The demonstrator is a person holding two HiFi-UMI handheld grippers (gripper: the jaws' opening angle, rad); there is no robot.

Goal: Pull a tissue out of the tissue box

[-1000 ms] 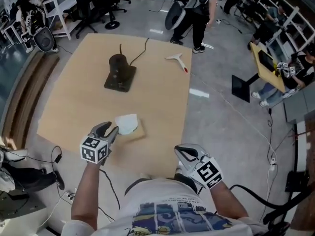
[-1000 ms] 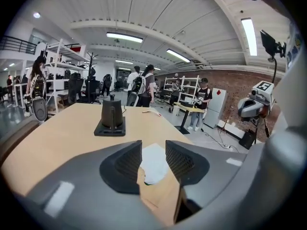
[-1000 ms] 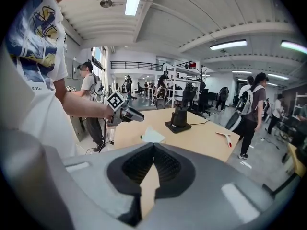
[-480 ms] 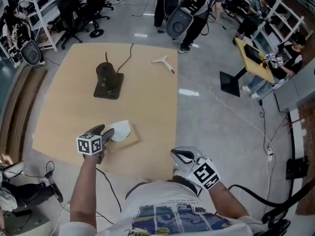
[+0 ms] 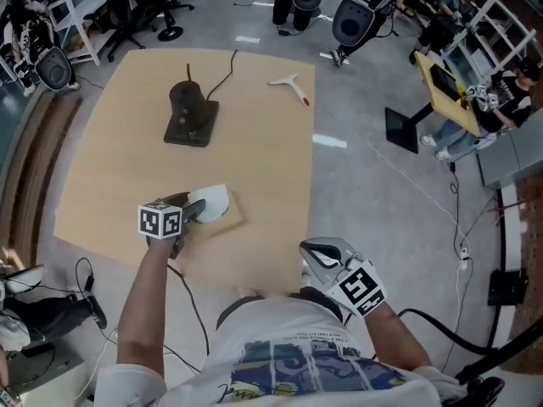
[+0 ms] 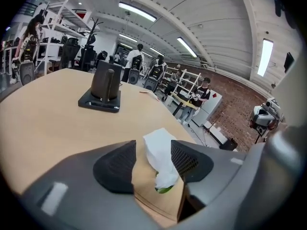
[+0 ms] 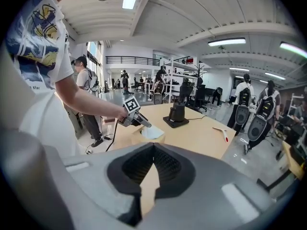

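Note:
A brown tissue box (image 5: 231, 220) lies near the front edge of the wooden table (image 5: 119, 176), with a white tissue (image 5: 213, 202) standing up out of its slot. My left gripper (image 5: 198, 210) reaches over the box from the left. In the left gripper view the tissue (image 6: 159, 156) stands between the two pads (image 6: 117, 166) above the box (image 6: 154, 196). The jaws are closing, with a gap still showing on the left side. My right gripper (image 5: 310, 258) hangs off the table by my body, its tips together and nothing in them (image 7: 153, 148).
A black stand on a square base (image 5: 189, 115) with a cable sits at the table's far middle. A white tool with a red tip (image 5: 288, 84) lies at the far right corner. People, office chairs and shelves stand on the floor beyond.
My left gripper has dropped and moved in over the box, and its jaws now straddle the tissue. The right gripper has kept still.

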